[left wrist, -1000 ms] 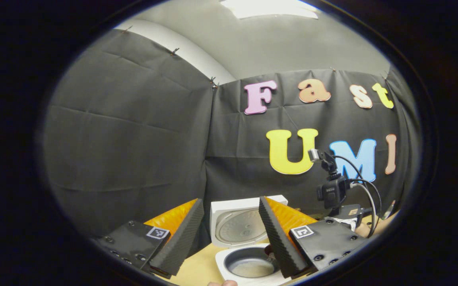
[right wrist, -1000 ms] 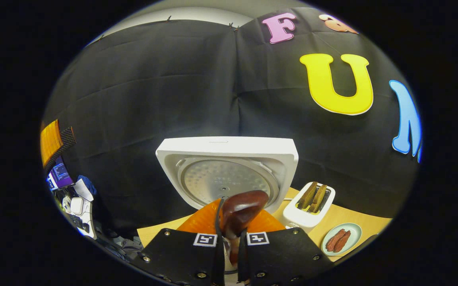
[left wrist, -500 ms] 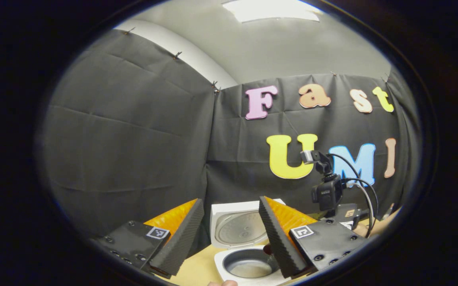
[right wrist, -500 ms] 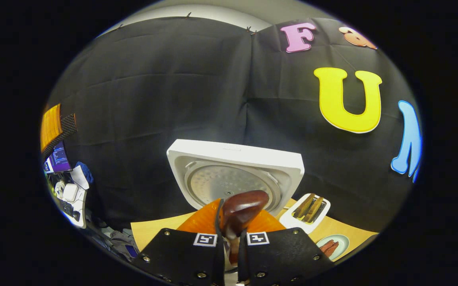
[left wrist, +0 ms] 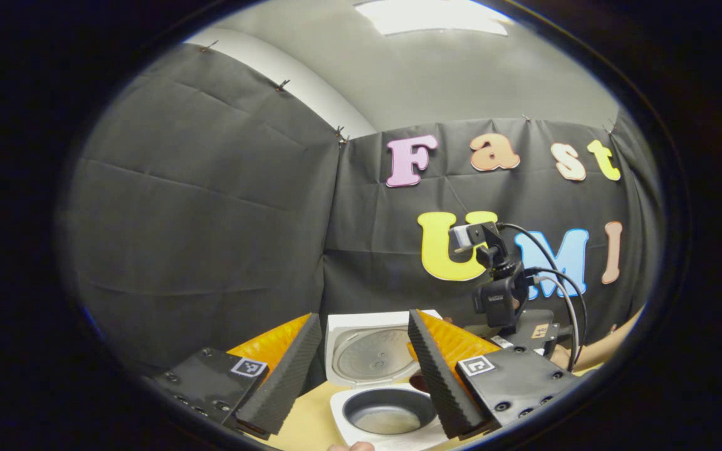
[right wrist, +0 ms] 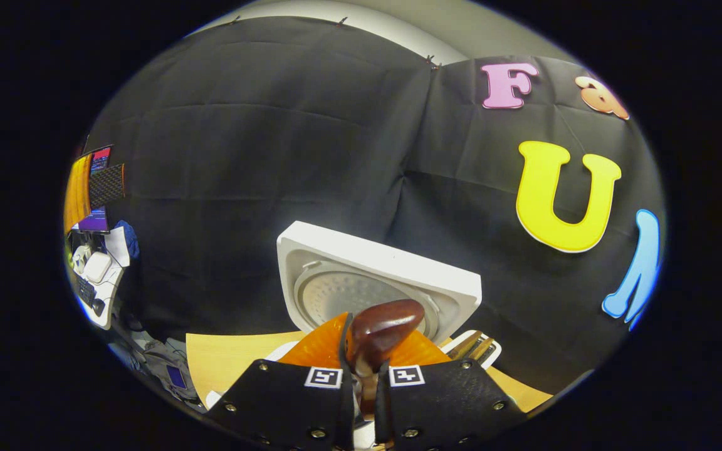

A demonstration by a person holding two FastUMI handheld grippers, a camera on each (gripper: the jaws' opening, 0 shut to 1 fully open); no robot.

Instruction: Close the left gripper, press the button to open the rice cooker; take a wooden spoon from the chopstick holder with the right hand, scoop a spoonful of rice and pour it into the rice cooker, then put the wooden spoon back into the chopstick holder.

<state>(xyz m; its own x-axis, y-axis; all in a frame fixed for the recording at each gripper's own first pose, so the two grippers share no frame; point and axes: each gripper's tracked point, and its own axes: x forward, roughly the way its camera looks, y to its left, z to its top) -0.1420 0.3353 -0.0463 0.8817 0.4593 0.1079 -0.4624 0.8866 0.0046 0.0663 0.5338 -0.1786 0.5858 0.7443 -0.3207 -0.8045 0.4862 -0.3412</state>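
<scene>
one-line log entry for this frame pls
lid: rice cooker open | right gripper: shut on wooden spoon, bowl up, by cooker | left gripper: open, idle | rice in pot: some

Ceiling panel (left wrist: 433, 15) glares overhead; black cloth stays dim; edges bend strongly, both views sharp.

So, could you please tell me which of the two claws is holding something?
The right claw, shut on the wooden spoon; the left claw stands open, holding nothing.
</scene>
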